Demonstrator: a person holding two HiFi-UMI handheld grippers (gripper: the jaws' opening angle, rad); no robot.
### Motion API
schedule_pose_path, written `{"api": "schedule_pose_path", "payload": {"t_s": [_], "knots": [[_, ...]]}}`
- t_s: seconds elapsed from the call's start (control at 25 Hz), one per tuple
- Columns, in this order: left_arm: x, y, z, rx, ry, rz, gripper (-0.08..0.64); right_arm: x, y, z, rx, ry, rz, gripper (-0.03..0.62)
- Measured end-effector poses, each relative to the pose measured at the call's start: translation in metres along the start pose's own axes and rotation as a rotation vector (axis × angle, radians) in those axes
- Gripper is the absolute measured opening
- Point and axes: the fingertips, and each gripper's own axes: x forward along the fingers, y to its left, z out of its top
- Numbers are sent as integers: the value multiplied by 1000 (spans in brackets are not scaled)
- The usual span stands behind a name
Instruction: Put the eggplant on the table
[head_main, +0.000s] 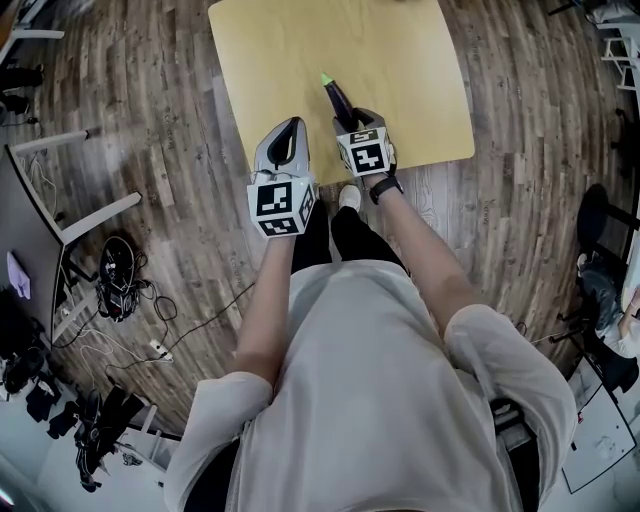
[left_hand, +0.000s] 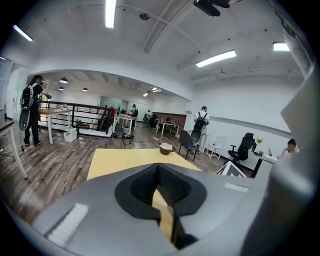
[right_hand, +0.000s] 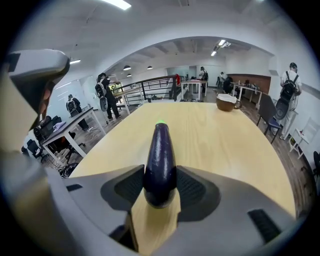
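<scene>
the eggplant (right_hand: 160, 155) is pinched at its rounded end between the pads of the right gripper (right_hand: 160, 186), with its green-tipped stem end pointed away from the person. it is held over the near edge of the yellow wooden table (right_hand: 225, 145); whether the top is touched cannot be told. the left gripper (left_hand: 159, 172) is held just beside, to the left, its jaws pressed together on nothing. a brown mug (right_hand: 227, 102) is seen at the table's far end.
</scene>
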Motion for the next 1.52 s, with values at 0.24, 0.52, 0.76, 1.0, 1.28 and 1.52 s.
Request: {"api": "schedule_pose_path", "payload": {"t_s": [0.24,0.52,0.76,1.0,1.28,1.52], "knots": [[-3,-1,-2,1,0,2,9,6,1,-7,0,37,-4,204],[-5,4,-5,5,-2,9,9,16,-2,-11,47,55,-18,204],[-11,6,-1,10,-8,8,9,17,1,-9,77,69,0,232],[-16,8,9,20,-21,9,9,-3,-4,6,101,2,-20,238],[-21,10,24,41,-48,3,9,-42,2,35,111,-97,-37,238],[-29,8,41,68,-82,-4,9,-86,2,62,94,-207,-60,236]]}}
